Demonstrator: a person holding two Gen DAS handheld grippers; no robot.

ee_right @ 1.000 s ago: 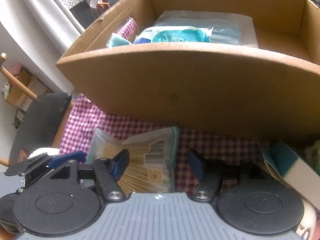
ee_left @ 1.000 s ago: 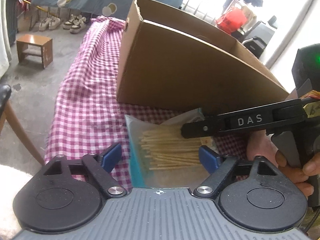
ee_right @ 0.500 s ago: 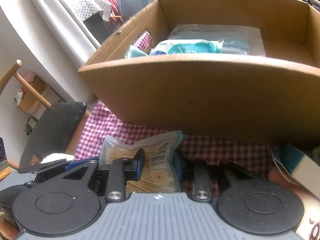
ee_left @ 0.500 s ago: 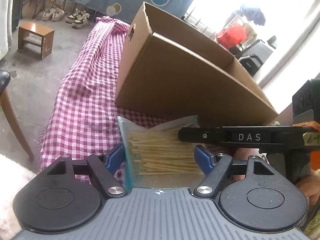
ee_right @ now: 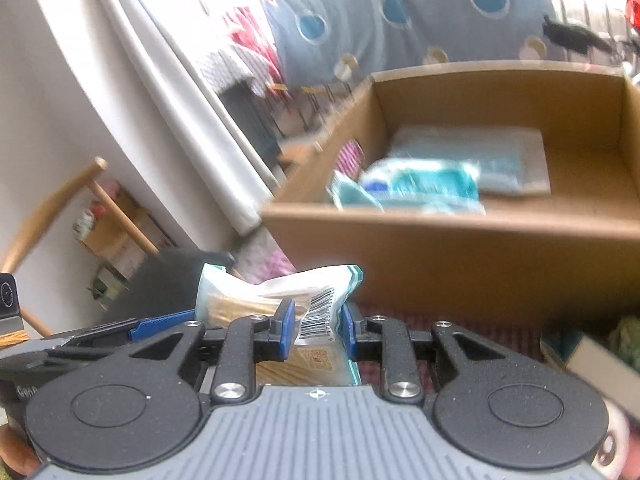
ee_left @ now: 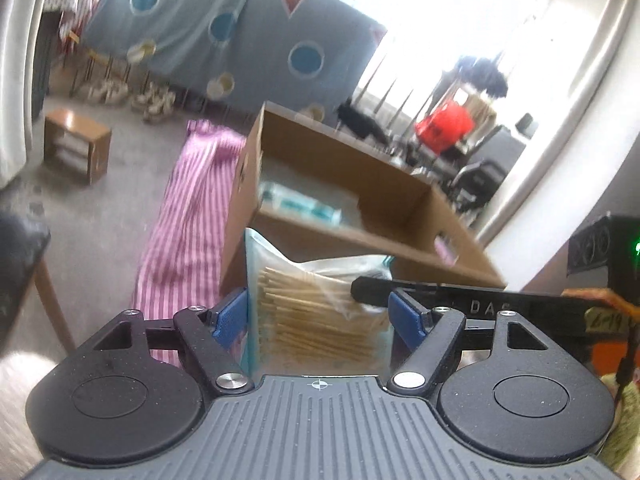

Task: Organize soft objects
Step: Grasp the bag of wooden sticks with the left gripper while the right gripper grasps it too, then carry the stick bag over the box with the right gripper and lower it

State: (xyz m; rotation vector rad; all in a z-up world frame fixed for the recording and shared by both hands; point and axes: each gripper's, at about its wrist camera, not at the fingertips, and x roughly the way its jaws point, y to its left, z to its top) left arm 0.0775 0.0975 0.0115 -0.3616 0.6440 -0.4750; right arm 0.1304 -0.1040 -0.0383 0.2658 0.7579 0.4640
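Observation:
A clear bag of thin wooden sticks (ee_left: 304,280) hangs in the air in front of the brown cardboard box (ee_left: 360,248). My left gripper (ee_left: 318,316) is shut across the bag's width, a blue pad against each side. My right gripper (ee_right: 316,324) is shut on the bag's barcode end (ee_right: 280,286). In the left wrist view the right gripper's black finger (ee_left: 440,300) lies across the bag's right side. In the right wrist view the left gripper's blue finger (ee_right: 160,324) shows at the lower left. The box (ee_right: 480,260) holds teal soft packs (ee_right: 432,184) and a flat pack (ee_right: 500,156).
A pink checked cloth (ee_left: 176,240) covers the table under the box. A small teal and white carton (ee_right: 592,360) and something green (ee_right: 628,336) lie at the right. A wooden chair (ee_right: 80,208) stands to the left, and a low stool (ee_left: 76,144) on the floor.
The right jaws closed on the bag's end. Both grippers then rose with the bag off the cloth, and the inside of the box came into the left view.

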